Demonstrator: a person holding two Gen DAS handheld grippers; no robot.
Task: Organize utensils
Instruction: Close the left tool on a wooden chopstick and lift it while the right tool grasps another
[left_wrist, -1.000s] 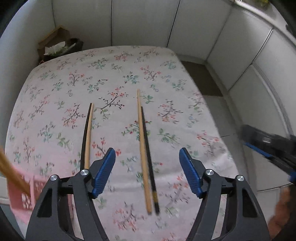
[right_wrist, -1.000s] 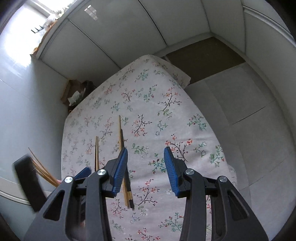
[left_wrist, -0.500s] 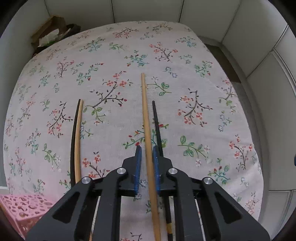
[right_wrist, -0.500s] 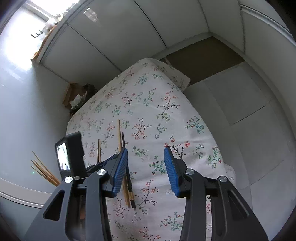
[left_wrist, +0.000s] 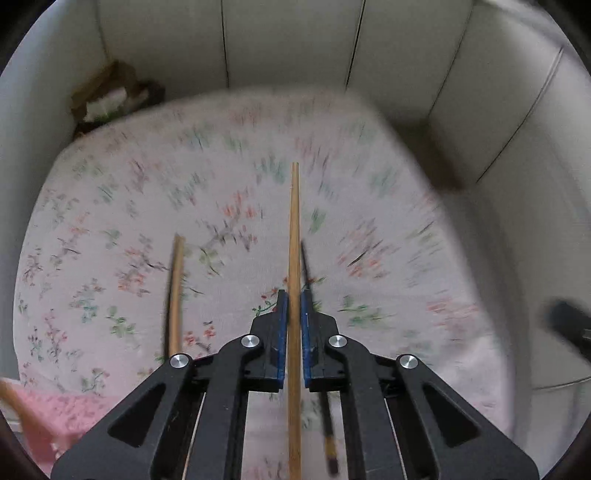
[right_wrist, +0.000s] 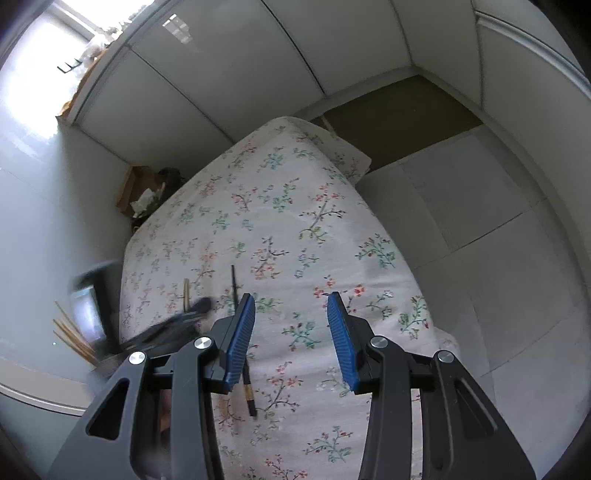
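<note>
My left gripper (left_wrist: 291, 306) is closing the last bit, and both blue pads press on a light wooden chopstick (left_wrist: 294, 221). The stick points straight ahead and is raised off the floral tablecloth (left_wrist: 388, 295). Its black partner chopstick (left_wrist: 328, 435) still lies on the cloth just to the right. Further left lies another light chopstick (left_wrist: 176, 291). My right gripper (right_wrist: 291, 332) hovers open above the cloth with nothing between its fingers. Beside its left finger lies the black chopstick (right_wrist: 233, 288). The left gripper (right_wrist: 173, 325) shows as a dark blur at the left.
A pink perforated basket (left_wrist: 55, 410) sits at the table's near left corner, with several wooden chopsticks (right_wrist: 70, 336) standing in it. A brown box with tissues (right_wrist: 142, 195) is at the far corner. White cabinet walls surround the table, and its right edge drops to a tiled floor.
My left gripper has shut on the light chopstick of the middle pair and lifted it. The black one stays on the cloth. The right gripper has not moved.
</note>
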